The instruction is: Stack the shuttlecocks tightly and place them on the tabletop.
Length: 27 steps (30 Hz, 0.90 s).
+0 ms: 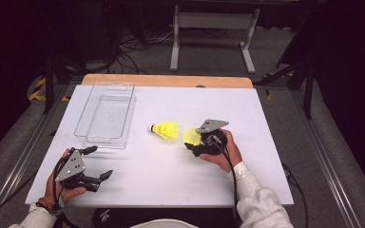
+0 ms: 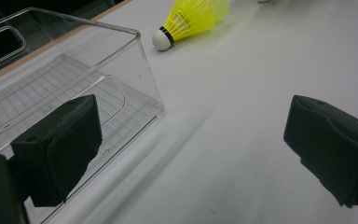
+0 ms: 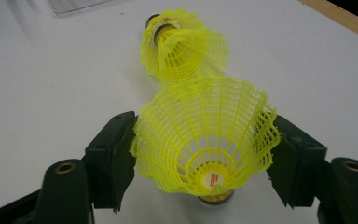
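My left gripper (image 1: 96, 162) waits spread wide, nothing in it, low over the table (image 1: 171, 185) just beside the clear bin (image 1: 105, 116), prob. to steady it. Mid-table lies a spare shuttlecock (image 1: 165, 129) on its side, cork toward the bin. My right gripper (image 3: 200, 156) clasps the held shuttlecock (image 3: 205, 135) by its skirt, w/ pads touching both sides; prob. bound for the bin. It's yellow plastic mesh, flared, cork end down.
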### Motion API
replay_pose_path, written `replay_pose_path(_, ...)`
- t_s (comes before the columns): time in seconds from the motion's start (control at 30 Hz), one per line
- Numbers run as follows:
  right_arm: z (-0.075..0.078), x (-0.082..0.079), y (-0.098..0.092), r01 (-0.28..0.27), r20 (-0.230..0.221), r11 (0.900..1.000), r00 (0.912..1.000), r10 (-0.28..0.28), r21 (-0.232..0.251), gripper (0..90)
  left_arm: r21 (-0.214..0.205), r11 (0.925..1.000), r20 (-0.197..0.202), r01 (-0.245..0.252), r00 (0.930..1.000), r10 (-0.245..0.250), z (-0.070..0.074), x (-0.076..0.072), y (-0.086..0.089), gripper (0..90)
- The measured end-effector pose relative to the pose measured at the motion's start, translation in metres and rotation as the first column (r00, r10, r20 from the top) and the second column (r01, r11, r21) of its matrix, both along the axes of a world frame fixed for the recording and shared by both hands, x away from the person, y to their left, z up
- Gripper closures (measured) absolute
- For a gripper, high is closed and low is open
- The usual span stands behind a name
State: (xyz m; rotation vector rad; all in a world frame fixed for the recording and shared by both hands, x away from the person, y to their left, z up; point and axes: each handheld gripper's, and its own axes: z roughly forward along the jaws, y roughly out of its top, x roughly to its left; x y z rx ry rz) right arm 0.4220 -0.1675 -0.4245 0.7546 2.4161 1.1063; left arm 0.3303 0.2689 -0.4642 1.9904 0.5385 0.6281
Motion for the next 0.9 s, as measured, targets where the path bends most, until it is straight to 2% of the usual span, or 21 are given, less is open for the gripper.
replay_pose_path(0.17, -0.002, -0.008, -0.017, 0.014, -0.001, 0.9999, 0.9999, -0.014, 0.003, 29.1, 0.005, 1.0, 0.012, -0.002, 0.9999, 0.002, 0.001, 0.0, 0.0, 5.1)
replay_pose_path(0.27, -0.006, -0.015, -0.036, 0.033, -0.008, 0.9994, 0.9994, -0.033, -0.01, 28.8, 0.007, 1.0, 0.012, -0.001, 0.9999, 0.001, 0.001, -0.001, 0.0, 5.1)
replay_pose_path(0.43, -0.01, -0.019, -0.051, 0.055, -0.023, 0.9984, 0.9982, -0.055, -0.014, 29.0, 0.01, 1.0, 0.01, 0.0, 0.9999, 0.0, 0.001, -0.001, -0.001, 5.1)
replay_pose_path(0.67, -0.018, -0.023, -0.061, 0.058, -0.041, 0.9977, 0.9974, -0.06, -0.034, 28.3, 0.007, 1.0, 0.016, -0.006, 0.9999, 0.006, 0.001, -0.001, 0.0, 5.0)
replay_pose_path(0.9, -0.029, -0.031, -0.071, 0.096, -0.056, 0.9936, 0.9935, -0.099, -0.059, 25.8, 0.007, 1.0, 0.021, -0.007, 0.9998, 0.006, 0.002, -0.002, 0.0, 4.9)
